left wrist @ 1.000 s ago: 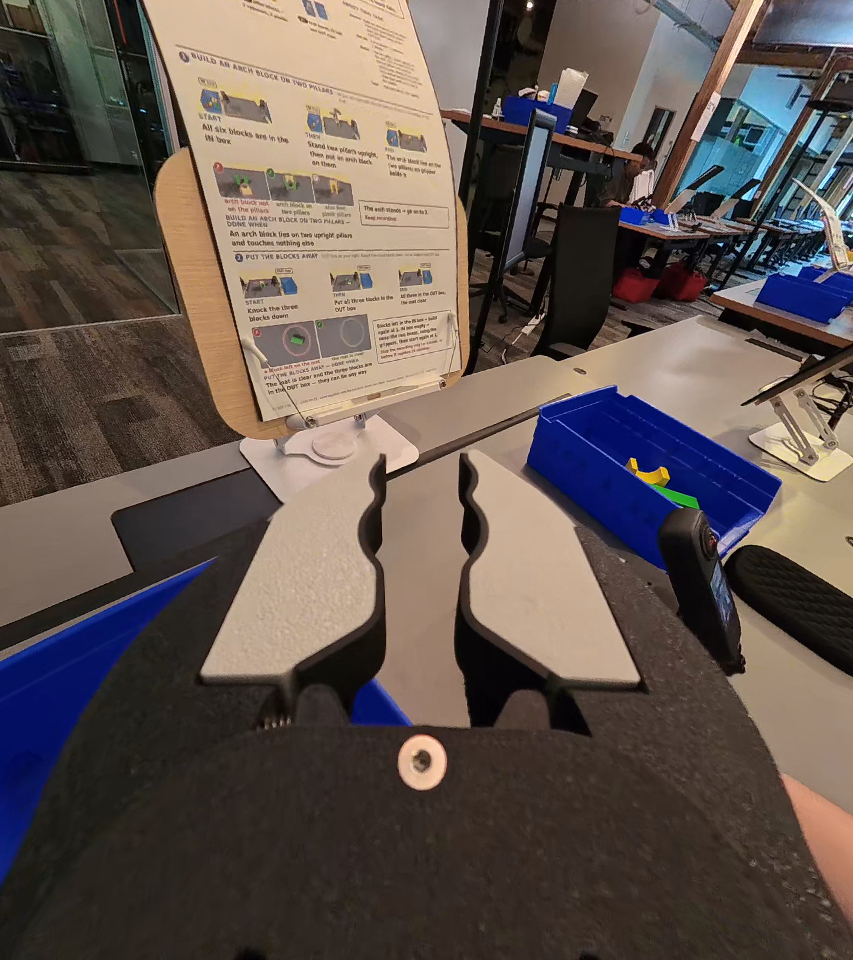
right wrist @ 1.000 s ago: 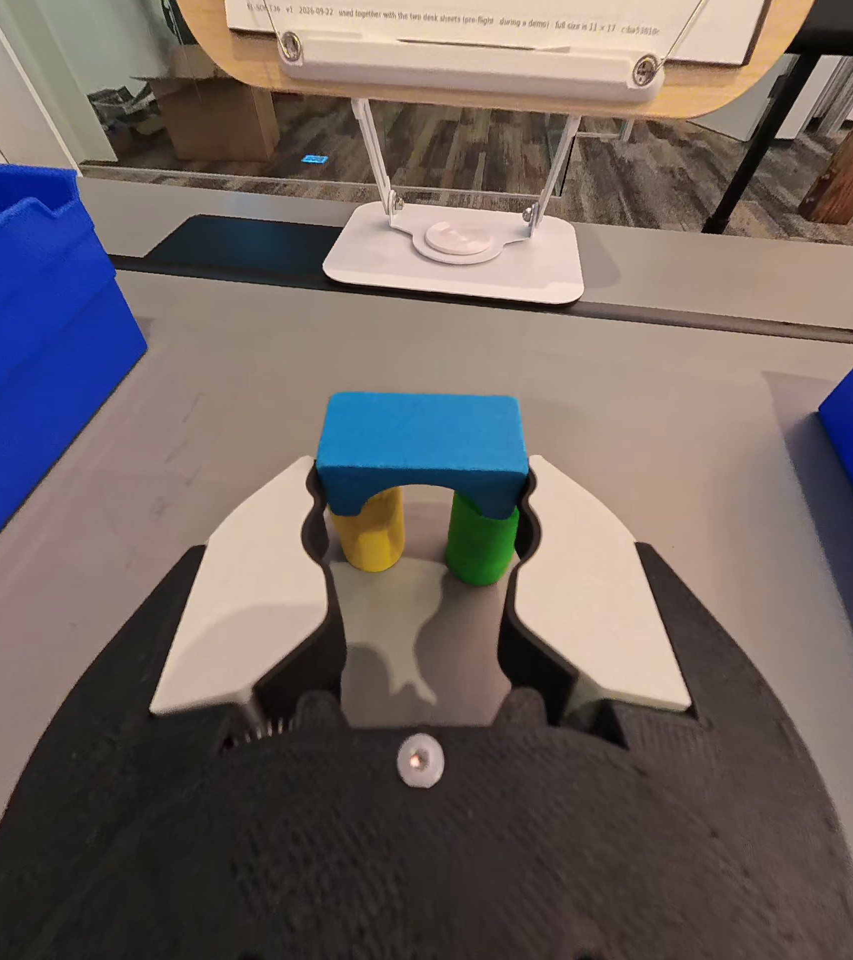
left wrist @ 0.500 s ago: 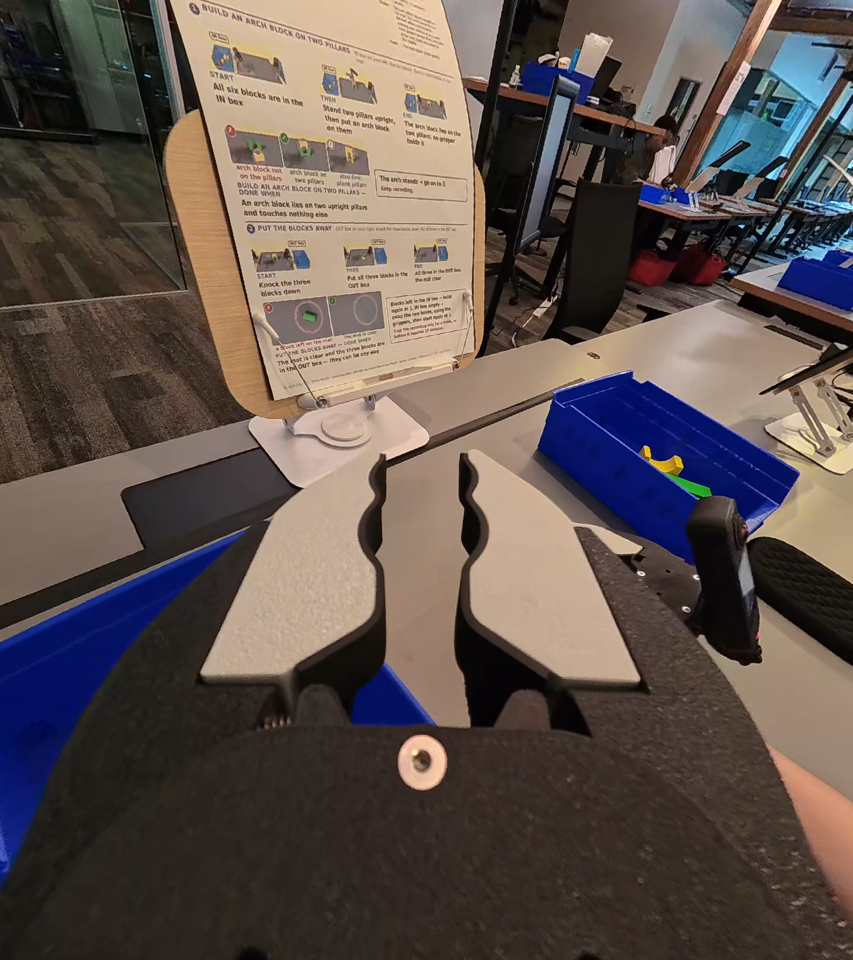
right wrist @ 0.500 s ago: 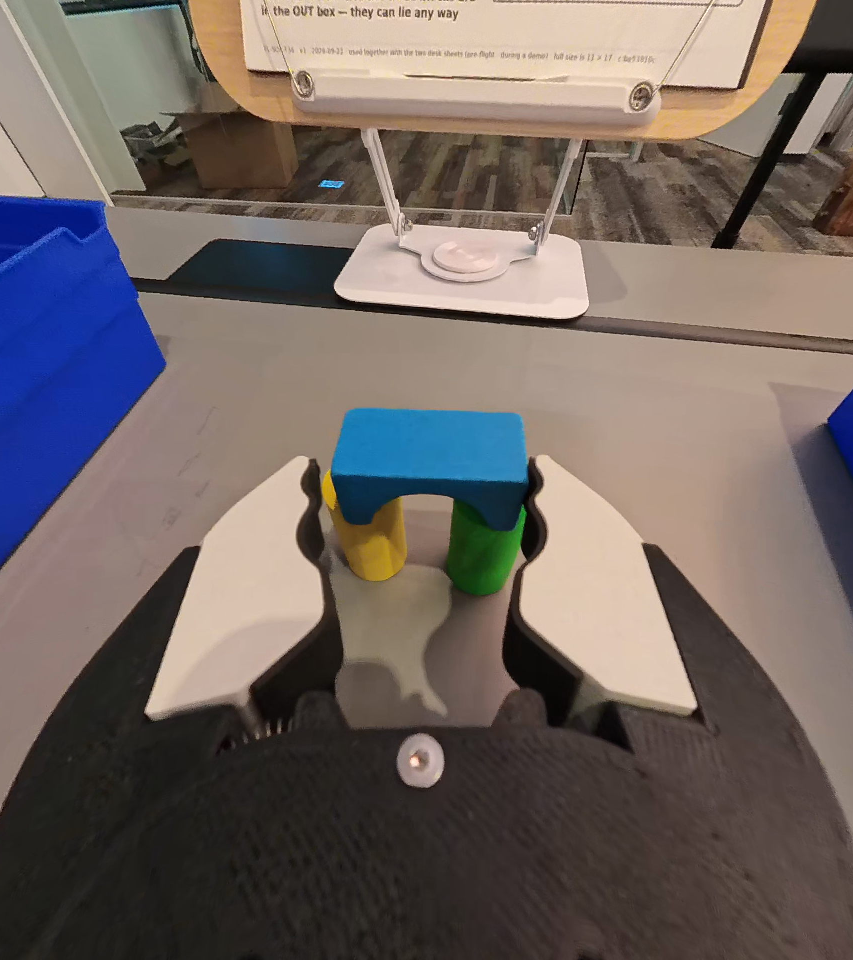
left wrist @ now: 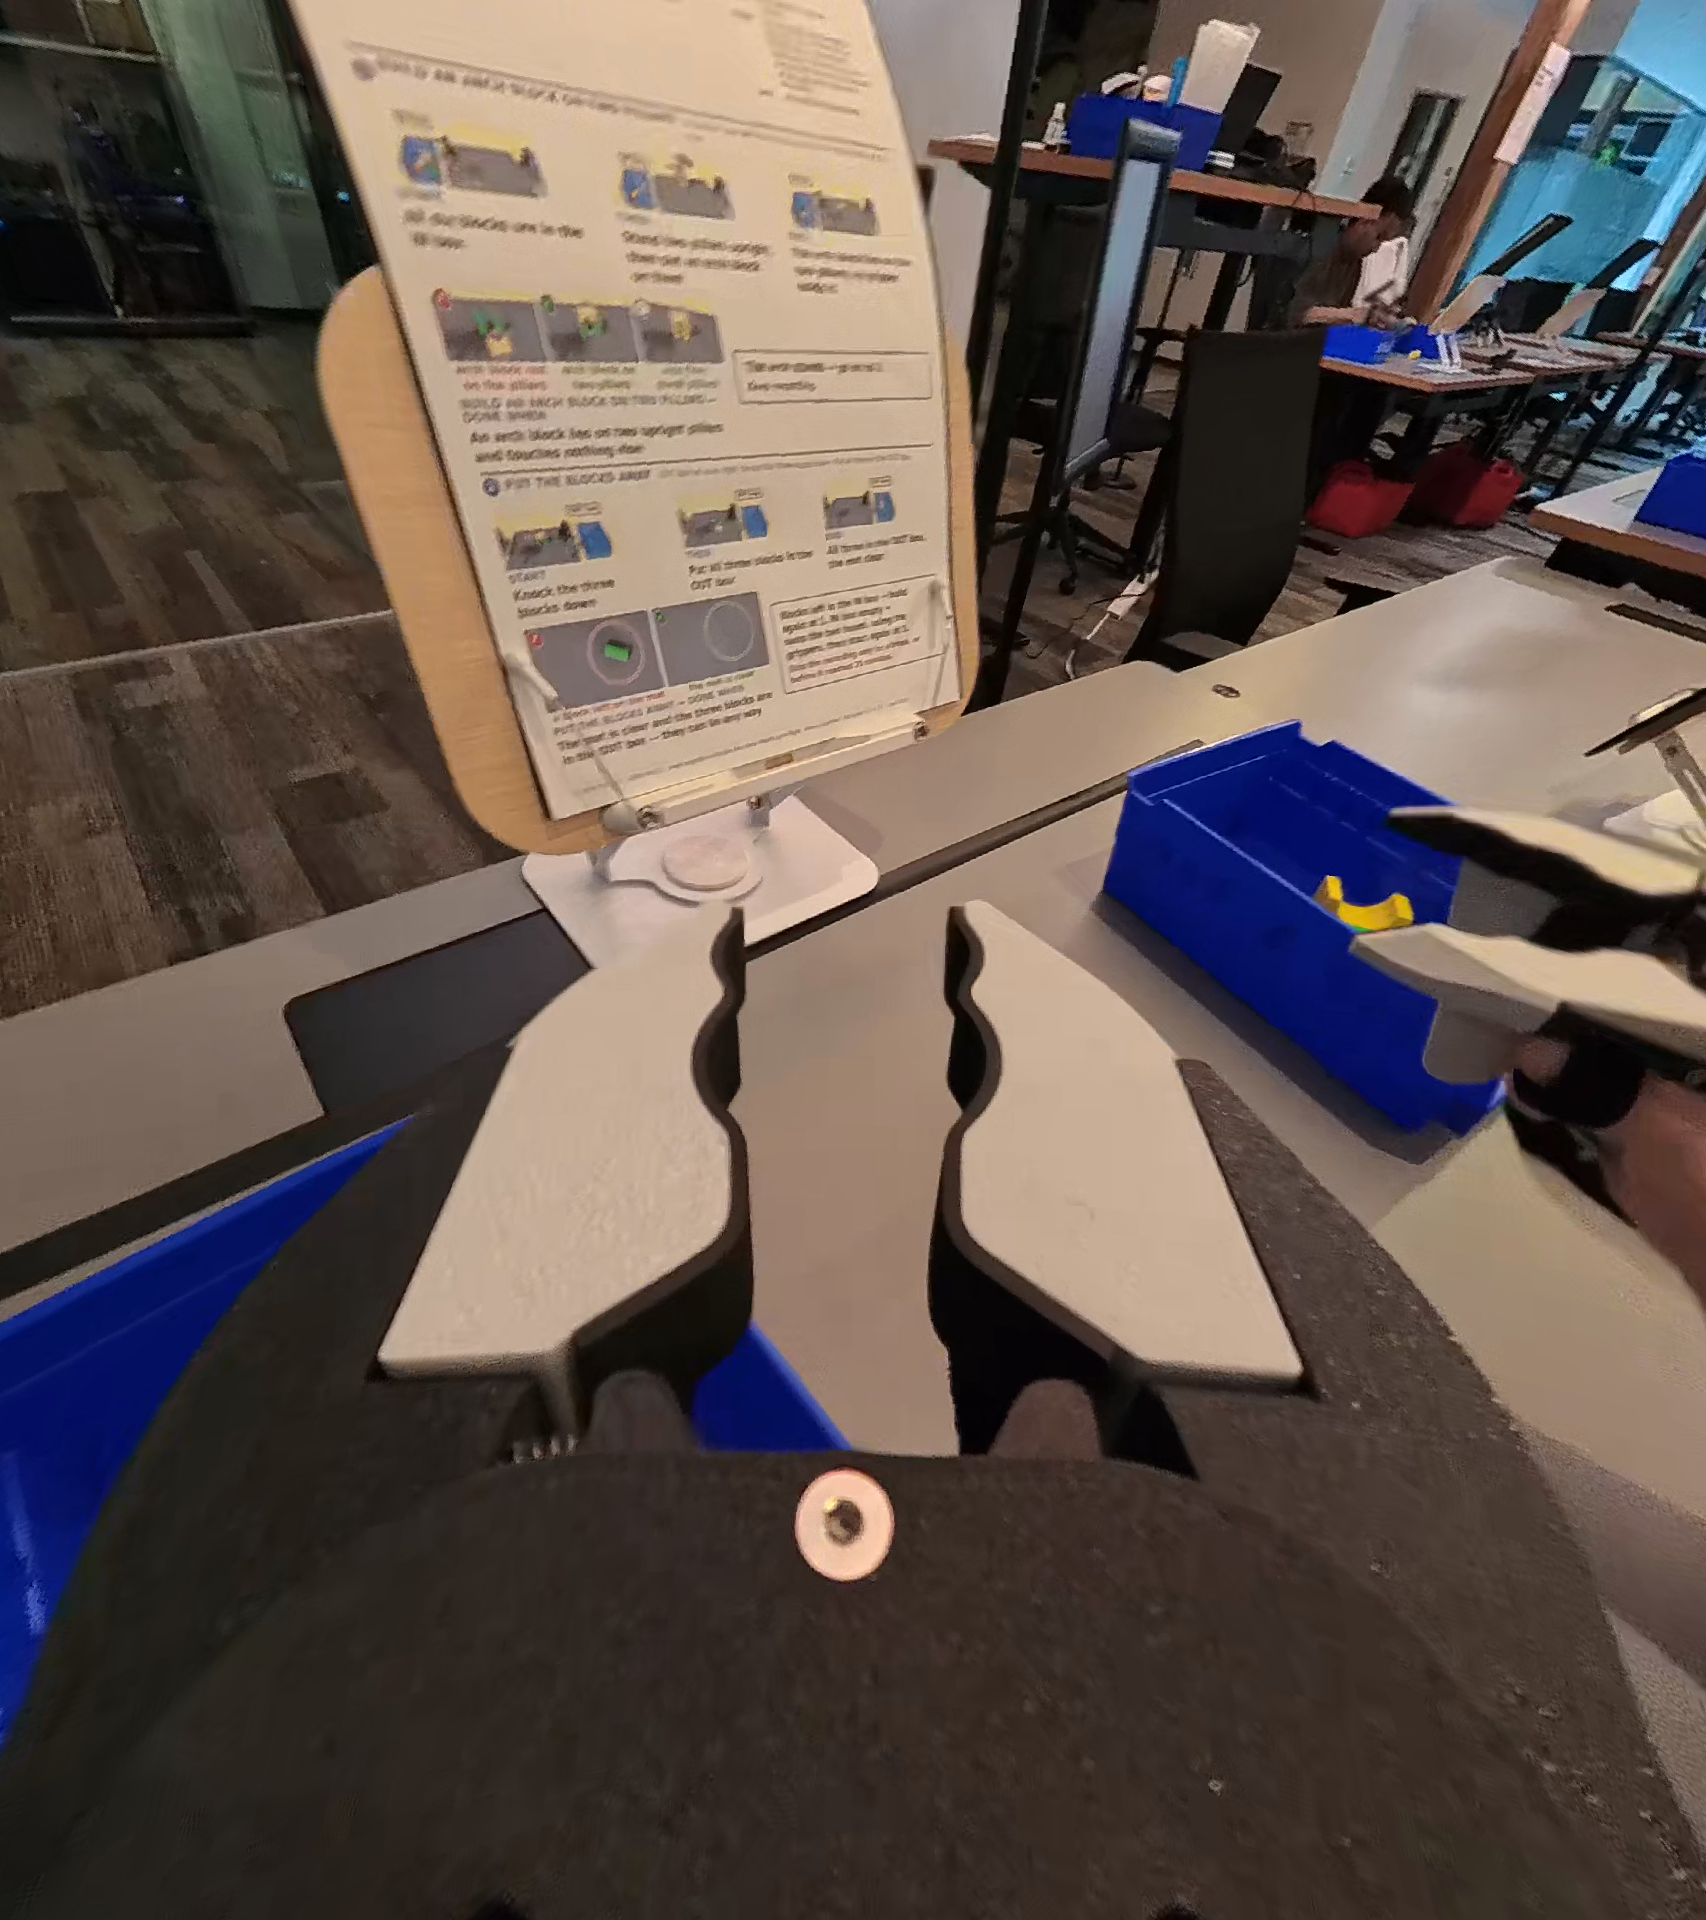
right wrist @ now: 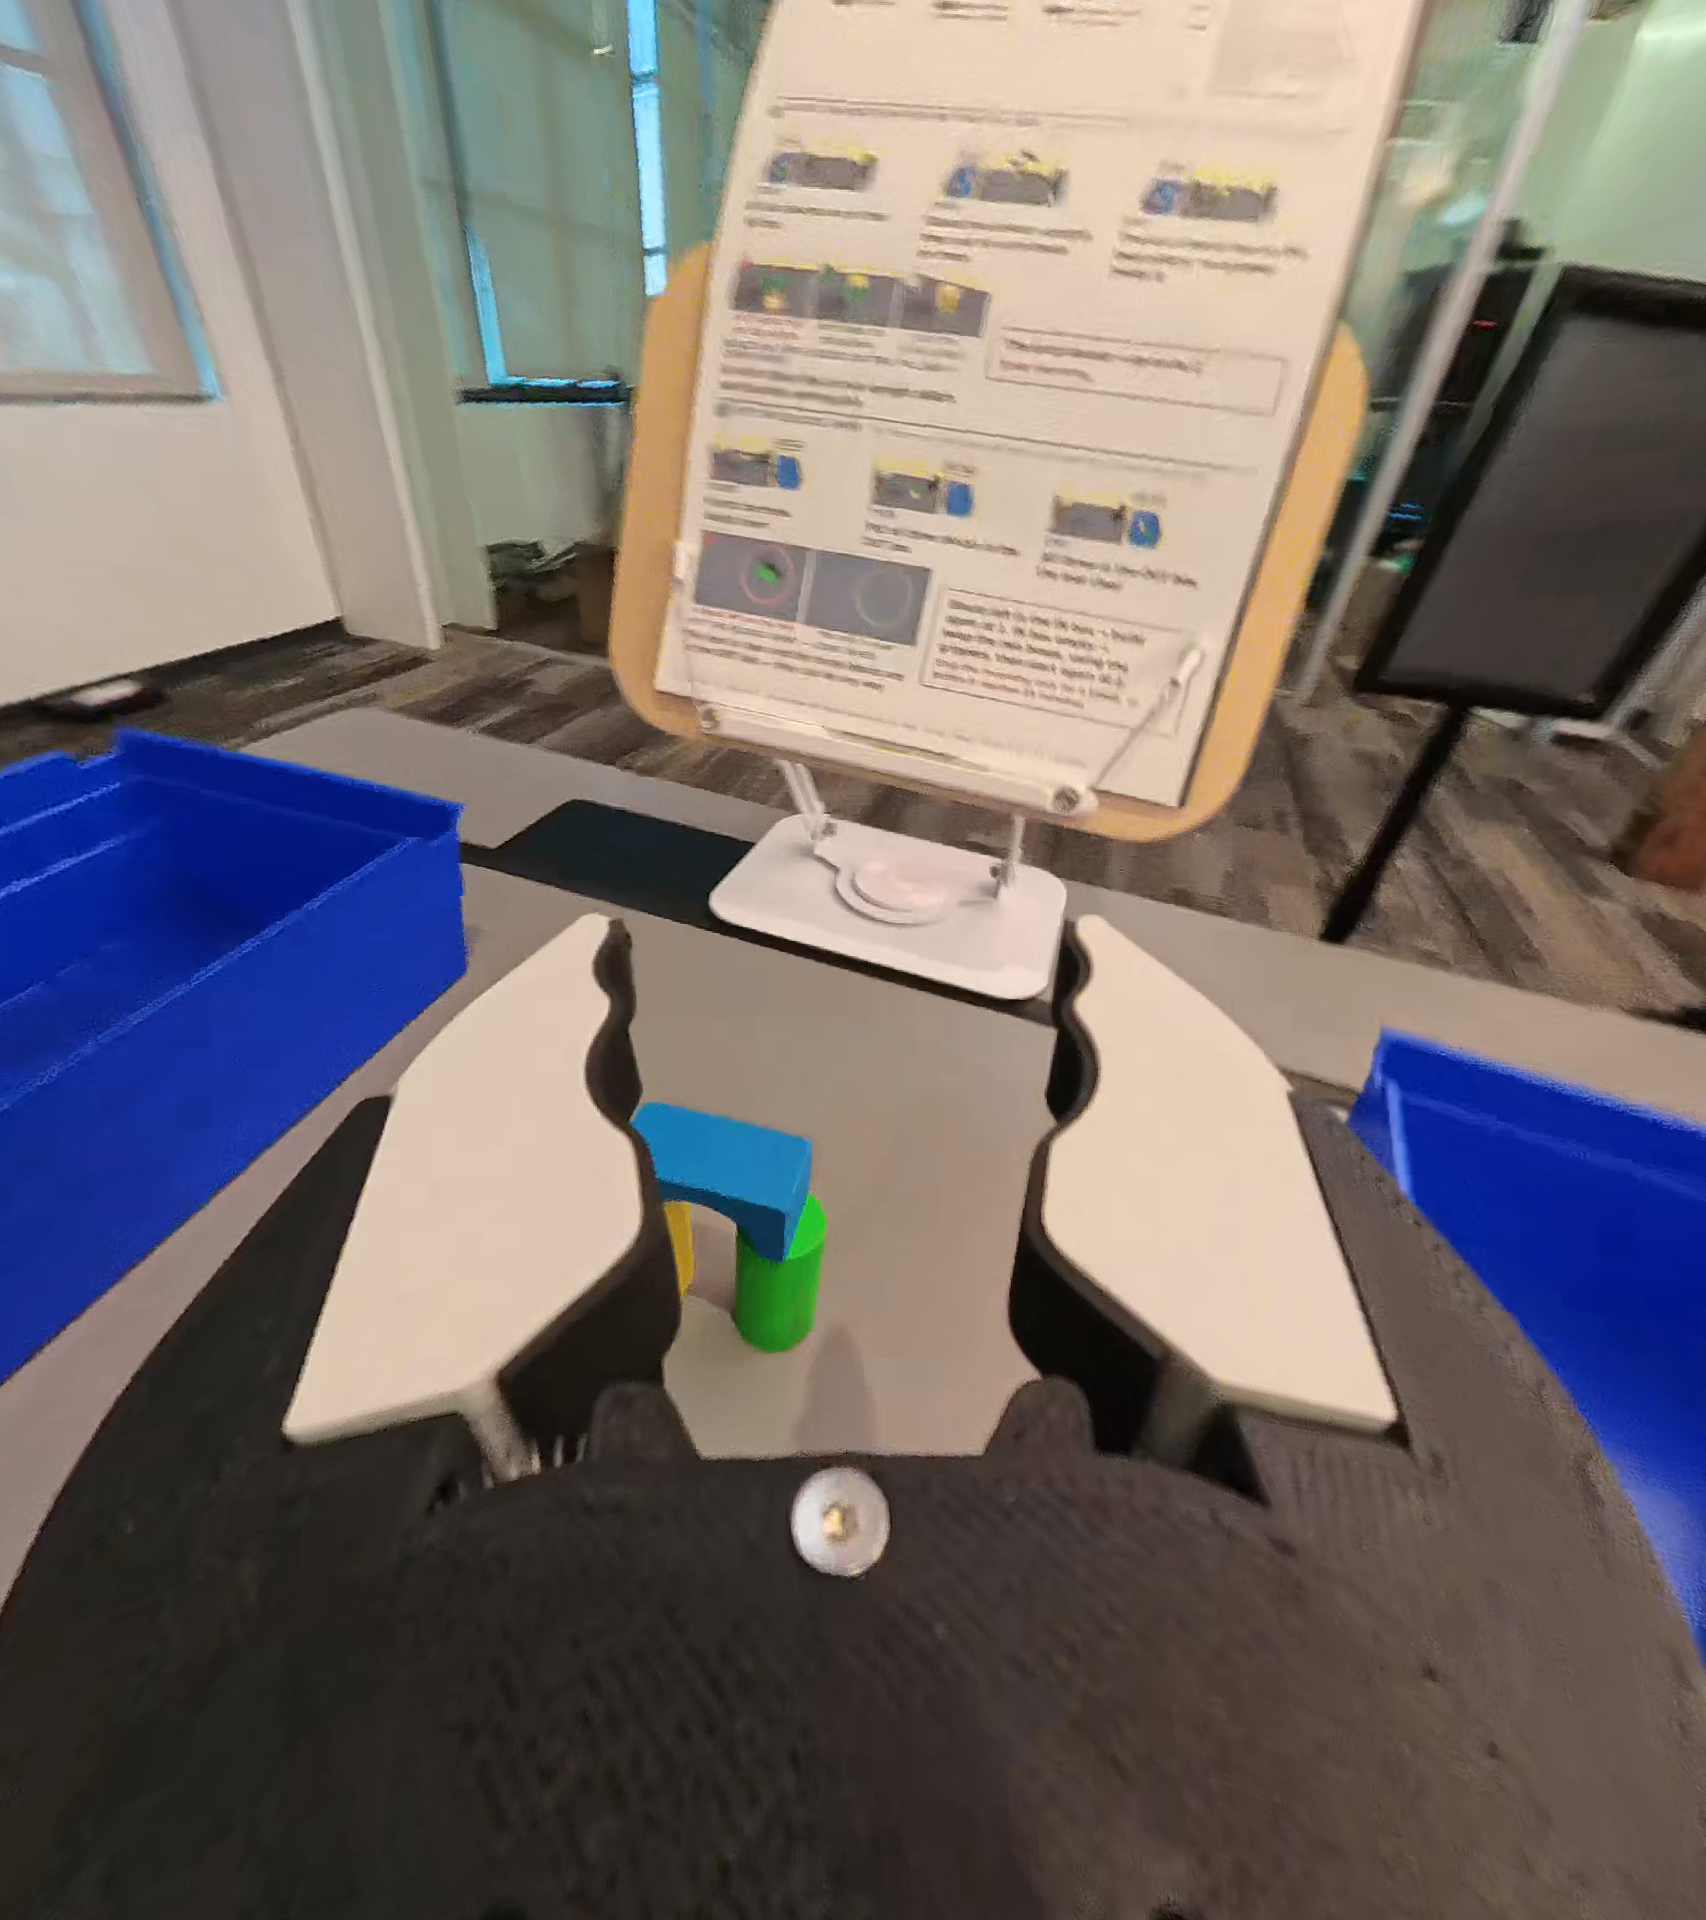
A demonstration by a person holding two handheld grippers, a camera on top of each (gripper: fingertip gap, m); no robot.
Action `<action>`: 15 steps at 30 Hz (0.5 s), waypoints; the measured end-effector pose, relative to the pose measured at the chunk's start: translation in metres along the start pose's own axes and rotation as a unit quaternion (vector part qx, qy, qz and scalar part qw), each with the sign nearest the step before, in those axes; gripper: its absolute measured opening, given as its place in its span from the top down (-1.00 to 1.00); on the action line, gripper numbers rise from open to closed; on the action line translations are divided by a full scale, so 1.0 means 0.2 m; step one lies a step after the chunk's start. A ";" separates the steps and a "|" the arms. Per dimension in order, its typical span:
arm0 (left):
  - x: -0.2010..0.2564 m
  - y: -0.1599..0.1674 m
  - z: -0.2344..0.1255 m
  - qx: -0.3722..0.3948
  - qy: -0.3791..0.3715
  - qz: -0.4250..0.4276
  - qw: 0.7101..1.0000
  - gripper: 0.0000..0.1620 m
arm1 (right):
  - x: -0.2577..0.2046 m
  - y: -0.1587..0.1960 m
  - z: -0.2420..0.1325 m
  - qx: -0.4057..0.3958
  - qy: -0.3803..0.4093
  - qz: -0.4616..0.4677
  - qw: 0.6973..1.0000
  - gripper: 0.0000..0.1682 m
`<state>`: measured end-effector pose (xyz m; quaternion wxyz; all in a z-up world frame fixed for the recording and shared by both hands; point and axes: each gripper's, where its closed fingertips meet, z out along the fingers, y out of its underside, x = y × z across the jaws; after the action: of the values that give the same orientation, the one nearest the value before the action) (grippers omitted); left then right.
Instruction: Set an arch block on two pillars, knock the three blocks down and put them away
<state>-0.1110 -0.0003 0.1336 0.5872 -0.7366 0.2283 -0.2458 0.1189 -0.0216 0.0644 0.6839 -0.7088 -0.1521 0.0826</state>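
Left bin point(right wrist: 153, 997): blue, on the worktop point(right wrist: 859, 1049) at far left, no blocks visible in the part shown.

Left tool point(left wrist: 844, 925): raised over the near corner of that bin, fingers parted by a narrow gap, nothing between them.

Structure: the blue arch block point(right wrist: 724, 1169) sits on the green pillar point(right wrist: 776, 1288) and the yellow pillar point(right wrist: 680, 1247), mid-worktop between the two bins. The yellow pillar is mostly hidden behind a tool finger. The arch appears to overhang the green pillar toward the near side; the seating is judged marginal.

Right tool point(right wrist: 844, 935): released, jaws spread wide, above and clear of the arch, touching no block.

Right bin point(right wrist: 1597, 1226): blue, holding spare yellow and green blocks at its near end.

Document stand point(right wrist: 890, 904): at the far edge, behind the structure.

Risks: the build step looks done; knocking down comes next. A hard sweep could send the round pillars rolling off the worktop or under the stand. A strike aimed leftward may lodge blocks against the left bin wall, hampering pickup. The off-centre arch could also topple unprompted if the worktop is jolted.
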 end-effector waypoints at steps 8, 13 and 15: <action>0.28 -0.03 0.15 0.016 0.035 0.031 0.999 0.51 | 0.02 0.12 0.02 -0.139 -0.197 -0.076 0.968 0.24; 0.31 0.04 0.25 -0.017 0.011 0.058 0.998 0.50 | -0.09 0.42 0.04 -0.204 -0.292 -0.131 0.925 0.52; 0.29 0.07 0.28 -0.026 -0.008 0.063 0.998 0.50 | -0.07 0.55 0.10 -0.226 -0.252 -0.156 0.928 0.61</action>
<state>-0.0315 0.0018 0.1159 0.5838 -0.7381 0.2753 -0.1962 0.1109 -0.0095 -0.0468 0.4490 -0.7678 -0.4425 0.1143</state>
